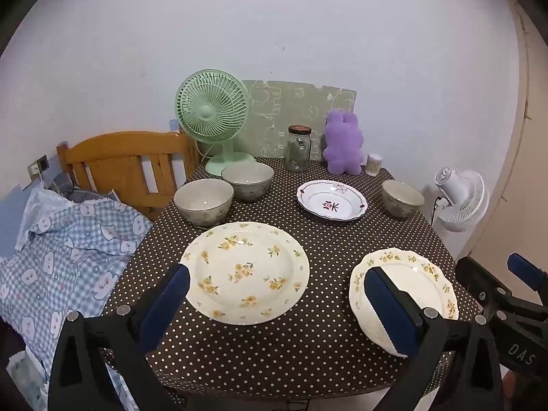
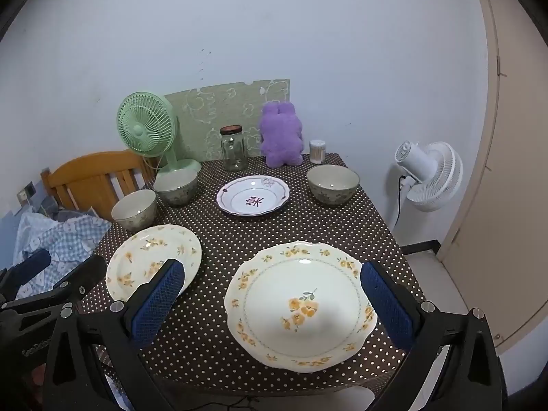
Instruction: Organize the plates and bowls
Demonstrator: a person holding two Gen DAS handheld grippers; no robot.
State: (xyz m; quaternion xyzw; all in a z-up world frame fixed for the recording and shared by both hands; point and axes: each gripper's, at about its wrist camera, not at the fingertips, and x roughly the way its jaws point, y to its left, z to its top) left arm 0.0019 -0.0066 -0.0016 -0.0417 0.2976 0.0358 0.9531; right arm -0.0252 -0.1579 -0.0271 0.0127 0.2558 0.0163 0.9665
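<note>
On the brown dotted tablecloth [image 1: 308,349] lie three plates. A round yellow-flowered plate [image 1: 245,270] [image 2: 154,260] is front left, a scalloped yellow-flowered plate [image 1: 407,284] [image 2: 301,311] front right, and a purple-trimmed plate [image 1: 331,203] [image 2: 253,195] further back. Two grey bowls [image 1: 203,200] [image 1: 247,179] stand at the left and a third bowl [image 1: 402,197] [image 2: 333,183] at the back right. My left gripper [image 1: 276,272] hovers open before the round plate. My right gripper [image 2: 271,269] hovers open before the scalloped plate. Neither holds anything.
At the back edge stand a green fan [image 1: 212,116], a glass jar [image 1: 299,150], a purple plush [image 1: 343,147] and a toothpick holder [image 1: 373,164]. A wooden headboard [image 1: 126,164] and checked bedding [image 1: 68,250] lie left; a white fan [image 2: 428,174] stands right.
</note>
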